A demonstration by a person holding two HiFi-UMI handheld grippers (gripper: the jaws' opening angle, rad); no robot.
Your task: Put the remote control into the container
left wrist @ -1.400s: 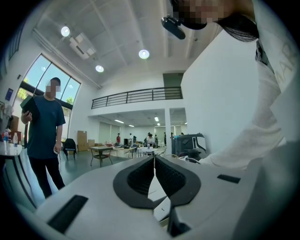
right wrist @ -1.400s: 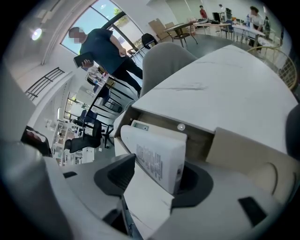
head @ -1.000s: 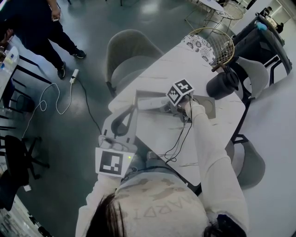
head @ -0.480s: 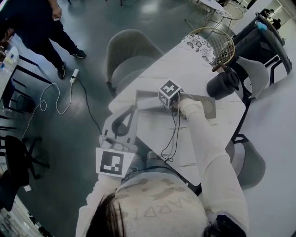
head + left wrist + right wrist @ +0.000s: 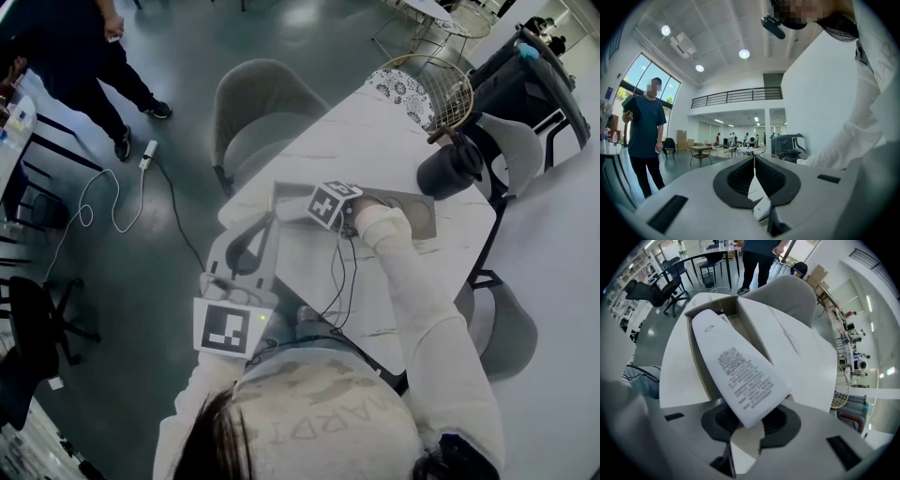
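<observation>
The white remote control (image 5: 736, 371) lies back-side up, slanted over the long shallow container (image 5: 743, 324) on the white table (image 5: 375, 150). Its far end points at the container's far left corner. My right gripper (image 5: 747, 425) has its jaws closing on the remote's near end, and the pads touch its sides. In the head view the right gripper (image 5: 307, 208) sits over the container's (image 5: 412, 217) left end, with the remote (image 5: 289, 208) sticking out leftward. My left gripper (image 5: 262, 230) hovers by the table's near-left edge; its jaws are shut and empty, as the left gripper (image 5: 753, 176) view shows.
A black kettle (image 5: 452, 167) and a wire basket (image 5: 433, 86) on a lace mat stand at the table's far end. A grey chair (image 5: 262, 112) is behind the table, another (image 5: 506, 328) at the right. A person (image 5: 75, 56) stands at far left; a cable (image 5: 112, 202) trails over the floor.
My right gripper has moved left along the container and tilted towards the remote's end. The left gripper has stayed where it was.
</observation>
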